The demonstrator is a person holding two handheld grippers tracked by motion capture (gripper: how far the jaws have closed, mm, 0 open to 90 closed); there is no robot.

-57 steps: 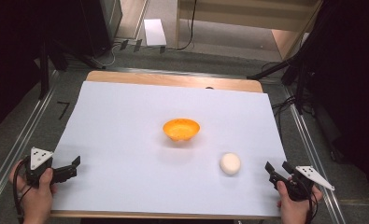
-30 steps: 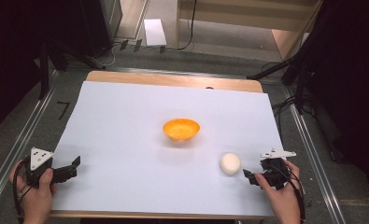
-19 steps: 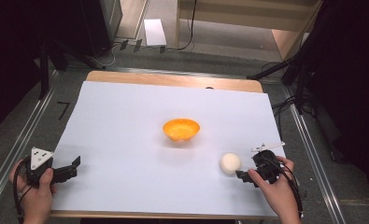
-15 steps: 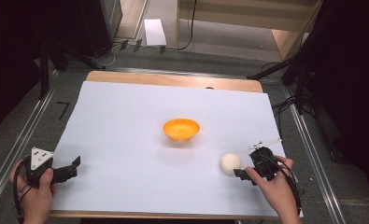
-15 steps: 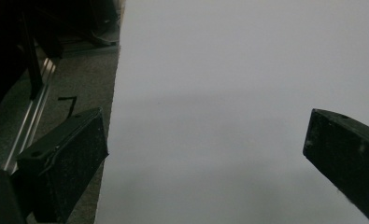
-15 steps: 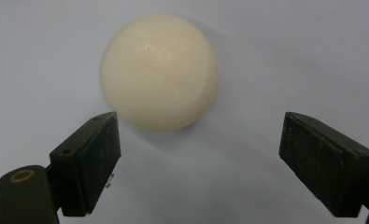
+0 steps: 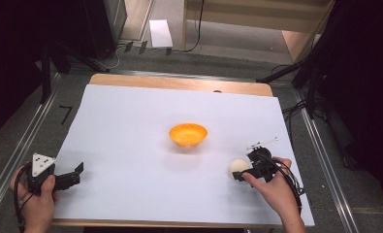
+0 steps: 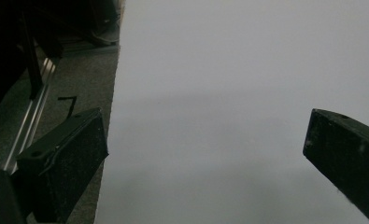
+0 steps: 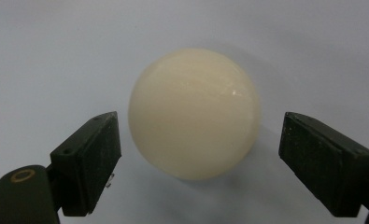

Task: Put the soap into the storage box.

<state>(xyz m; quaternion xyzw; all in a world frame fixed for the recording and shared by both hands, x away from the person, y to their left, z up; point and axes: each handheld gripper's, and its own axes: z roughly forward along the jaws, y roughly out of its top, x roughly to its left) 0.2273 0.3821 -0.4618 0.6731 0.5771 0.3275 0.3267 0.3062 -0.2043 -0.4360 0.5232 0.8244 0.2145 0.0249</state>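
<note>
A cream-white ball [image 7: 237,167] lies on the white sheet [image 7: 131,126] at the front right. My right gripper [image 7: 241,173] is right beside it and stands open. In the right gripper view the ball [image 9: 194,113] sits between the two black jaws, with a gap on each side. An orange bowl [image 7: 188,134] stands near the middle of the sheet. My left gripper [image 7: 77,173] rests at the front left edge of the sheet, open, with nothing between its jaws; the left gripper view has my left gripper [image 8: 205,149] over bare white sheet [image 8: 229,84].
The sheet covers a wooden table [image 7: 179,83] whose far edge shows. Metal rails [image 7: 14,155] run along both sides. Grey floor with cables [image 7: 295,107] and dark stands surrounds the table. A white box [image 7: 160,33] lies on the floor beyond.
My right gripper has moved left from the front right corner up to the ball, which now lies between its jaws. The left gripper has stayed put.
</note>
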